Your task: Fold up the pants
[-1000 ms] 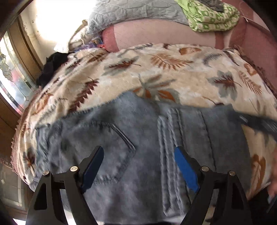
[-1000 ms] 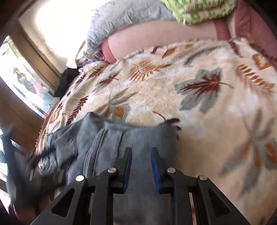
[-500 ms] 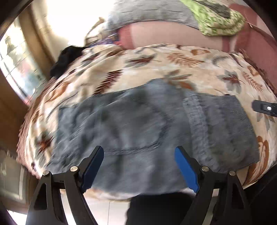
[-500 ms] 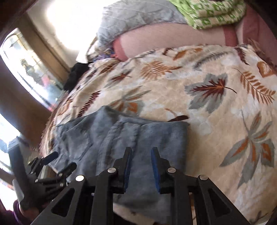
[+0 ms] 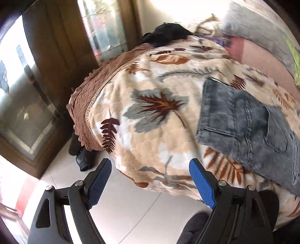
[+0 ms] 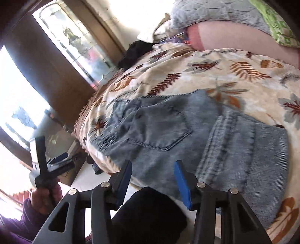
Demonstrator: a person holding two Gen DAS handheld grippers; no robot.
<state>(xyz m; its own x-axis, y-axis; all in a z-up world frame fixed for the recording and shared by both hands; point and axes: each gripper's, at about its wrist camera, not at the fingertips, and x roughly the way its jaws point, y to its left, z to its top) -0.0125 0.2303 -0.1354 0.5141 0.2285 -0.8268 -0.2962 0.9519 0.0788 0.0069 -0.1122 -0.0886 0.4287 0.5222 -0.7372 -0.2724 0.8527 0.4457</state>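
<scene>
Folded blue-grey jeans (image 6: 168, 129) lie near the front edge of a bed covered by a leaf-patterned blanket (image 6: 234, 75), back pocket up. My right gripper (image 6: 153, 163) hovers over the jeans' near edge. Its jaws are opening and nothing is between the blue pads (image 6: 181, 180). In the left wrist view the jeans (image 5: 243, 127) are off to the right. My left gripper (image 5: 150, 161) stands wide open and empty over the blanket's corner (image 5: 150, 116), apart from the jeans. The right wrist view also has the left gripper (image 6: 42, 159), at the lower left in a person's hand.
A black garment (image 5: 166, 33) lies at the bed's far corner. Grey quilted bedding (image 6: 215, 11) and a green cloth (image 6: 277, 24) are piled at the head. A wooden cabinet with glass doors (image 5: 46, 78) stands left. Pale floor tiles (image 5: 131, 210) and a dark shoe (image 5: 84, 161) lie below.
My left gripper has swung left off the jeans to the bed's corner. My right gripper has drawn back toward the near edge and its jaws have spread apart.
</scene>
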